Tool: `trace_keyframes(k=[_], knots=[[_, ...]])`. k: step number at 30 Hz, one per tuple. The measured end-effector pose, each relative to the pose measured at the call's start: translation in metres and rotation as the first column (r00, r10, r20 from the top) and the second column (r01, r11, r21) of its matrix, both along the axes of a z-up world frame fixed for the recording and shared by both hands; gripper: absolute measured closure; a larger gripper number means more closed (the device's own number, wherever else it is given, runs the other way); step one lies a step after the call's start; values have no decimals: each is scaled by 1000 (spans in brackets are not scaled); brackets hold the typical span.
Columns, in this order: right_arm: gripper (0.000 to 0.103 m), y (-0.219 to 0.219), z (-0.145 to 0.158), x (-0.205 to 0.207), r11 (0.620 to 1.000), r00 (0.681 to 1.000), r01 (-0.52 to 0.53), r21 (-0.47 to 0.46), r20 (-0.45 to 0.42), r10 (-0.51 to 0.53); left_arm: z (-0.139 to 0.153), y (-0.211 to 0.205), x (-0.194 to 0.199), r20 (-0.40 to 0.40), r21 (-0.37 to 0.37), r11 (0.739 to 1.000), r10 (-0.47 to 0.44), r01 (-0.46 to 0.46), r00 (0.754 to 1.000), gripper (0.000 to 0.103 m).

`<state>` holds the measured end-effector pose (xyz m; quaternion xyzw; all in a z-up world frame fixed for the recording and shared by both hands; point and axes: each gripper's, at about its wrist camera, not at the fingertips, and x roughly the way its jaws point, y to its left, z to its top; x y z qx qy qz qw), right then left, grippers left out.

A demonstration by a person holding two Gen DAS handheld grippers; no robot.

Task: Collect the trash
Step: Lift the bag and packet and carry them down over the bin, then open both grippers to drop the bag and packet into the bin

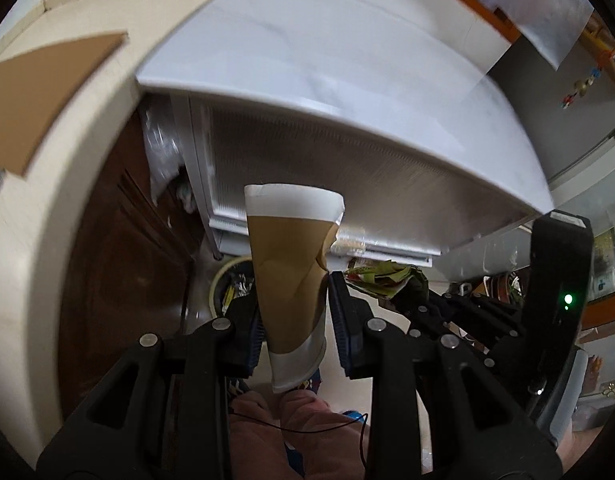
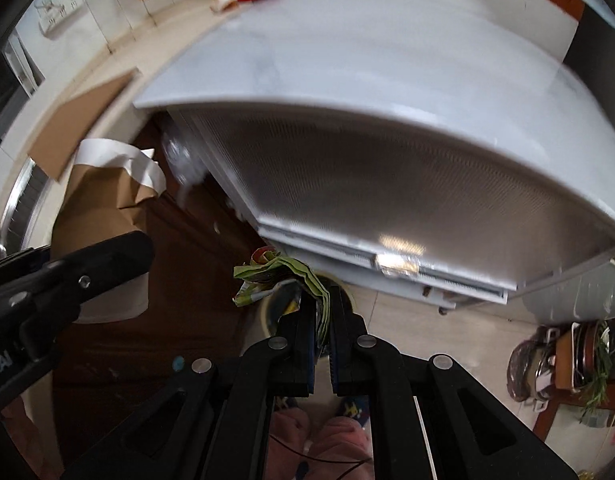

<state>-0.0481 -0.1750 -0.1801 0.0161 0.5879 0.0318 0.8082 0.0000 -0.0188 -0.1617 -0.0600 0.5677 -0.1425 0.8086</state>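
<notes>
Left gripper [image 1: 295,316] clamped on dented paper cup [image 1: 291,256]; right gripper [image 2: 322,320] pinched shut on crumpled green wrapper [image 2: 285,276]. Both held above bin [image 1: 227,280] beside white table [image 1: 307,60].

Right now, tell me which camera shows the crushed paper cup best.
The left wrist view: the crushed paper cup stands centred and whole between the left tool's pads, dent visible. The right wrist view shows it only at the left edge, blurred and partly hidden behind the tool's black arm.
</notes>
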Motion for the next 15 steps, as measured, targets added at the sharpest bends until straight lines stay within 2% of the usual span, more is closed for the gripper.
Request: trace_keyframes(k=[4, 7, 12, 15], knots=[[98, -15, -39, -7, 1000, 999, -8, 11, -47, 8, -30, -14, -9, -12, 13, 1000, 25, -25, 1000, 77], [98, -26, -71, -3, 1000, 998, -21, 22, -67, 22, -64, -20, -15, -24, 31, 998, 54, -53, 998, 77], [98, -38, -132, 8, 998, 994, -25, 53, -108, 31, -133, -19, -17, -78, 36, 994, 104, -101, 992, 77], [98, -41, -174, 15, 997, 990, -17, 77, -136, 28, -176, -11, -14, -108, 5, 990, 140, -140, 984, 77]])
